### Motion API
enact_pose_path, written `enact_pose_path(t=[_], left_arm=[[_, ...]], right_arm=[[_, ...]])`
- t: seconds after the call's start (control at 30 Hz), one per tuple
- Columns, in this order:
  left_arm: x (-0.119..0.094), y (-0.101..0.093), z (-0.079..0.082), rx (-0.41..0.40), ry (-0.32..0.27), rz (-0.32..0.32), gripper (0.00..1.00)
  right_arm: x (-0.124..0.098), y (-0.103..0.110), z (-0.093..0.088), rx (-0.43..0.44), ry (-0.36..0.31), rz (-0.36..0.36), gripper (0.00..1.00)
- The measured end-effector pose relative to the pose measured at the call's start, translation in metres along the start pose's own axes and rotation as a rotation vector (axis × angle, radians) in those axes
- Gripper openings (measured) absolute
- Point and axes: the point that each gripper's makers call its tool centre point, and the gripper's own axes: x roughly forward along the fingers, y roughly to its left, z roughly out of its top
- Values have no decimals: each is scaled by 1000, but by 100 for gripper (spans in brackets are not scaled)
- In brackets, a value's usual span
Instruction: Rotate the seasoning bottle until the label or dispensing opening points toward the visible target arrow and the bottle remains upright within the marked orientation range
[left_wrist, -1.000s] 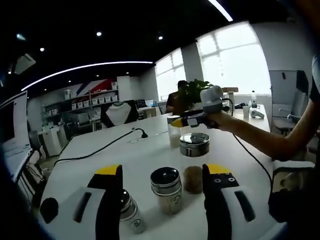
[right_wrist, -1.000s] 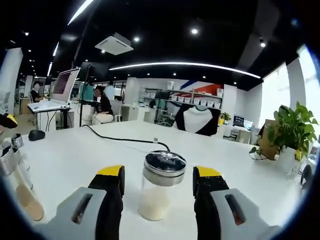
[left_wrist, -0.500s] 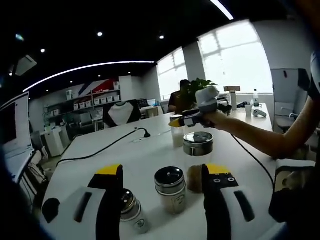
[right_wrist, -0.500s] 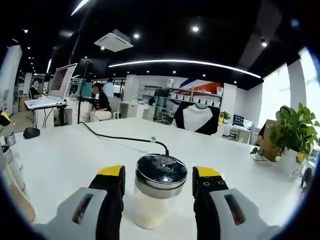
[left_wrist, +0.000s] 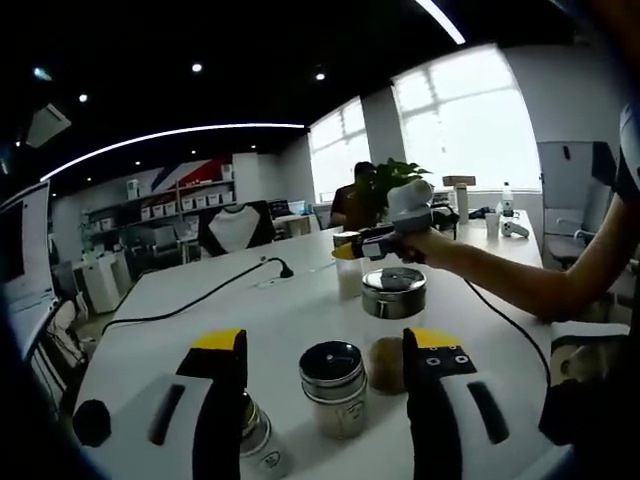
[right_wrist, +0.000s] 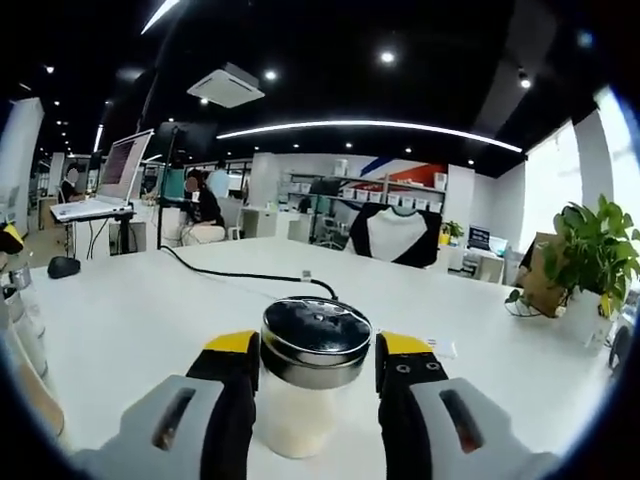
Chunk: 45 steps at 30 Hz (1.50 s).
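Note:
The seasoning bottle (right_wrist: 305, 415), clear glass with white grains and a steel lid, stands upright on the white table (right_wrist: 150, 310). My right gripper (right_wrist: 315, 385) is shut on it, one jaw pressing each side just below the lid. In the left gripper view the same right gripper (left_wrist: 352, 247), held by a hand, sits at that bottle (left_wrist: 348, 278) farther along the table. My left gripper (left_wrist: 328, 395) is open, low over the table. A small steel-lidded bottle (left_wrist: 334, 388) stands between its jaws, untouched.
A taller jar with brown contents (left_wrist: 392, 325) stands by the left gripper's right jaw, and a small bottle (left_wrist: 257, 440) by its left jaw. A black cable (right_wrist: 250, 278) crosses the table, with a mouse (right_wrist: 62, 267) at the left. A potted plant (right_wrist: 588, 262) is at the right.
My right gripper's jaws have closed in until they press the white-grain bottle, which now sits closer in its view. The left gripper stays open and has shifted only slightly.

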Motion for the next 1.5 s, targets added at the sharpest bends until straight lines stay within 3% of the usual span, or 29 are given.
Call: enact_pose_path(t=[0.67, 0.8, 1.07, 1.23, 1.5], left_arm=[[2, -4, 1, -7, -4, -6, 66], [1, -5, 1, -5, -1, -3, 66], [-1, -6, 3, -2, -3, -1, 66], [-3, -9, 4, -7, -5, -5, 66], [-7, -13, 9, -4, -14, -12, 66]], right_arm=[[1, 1, 1, 28, -28, 6, 39], [1, 4, 2, -4, -42, 9, 39], [-1, -2, 1, 49, -53, -7, 38], [-7, -3, 3, -3, -54, -34, 38], [-15, 1, 8, 55, -83, -13, 38]])
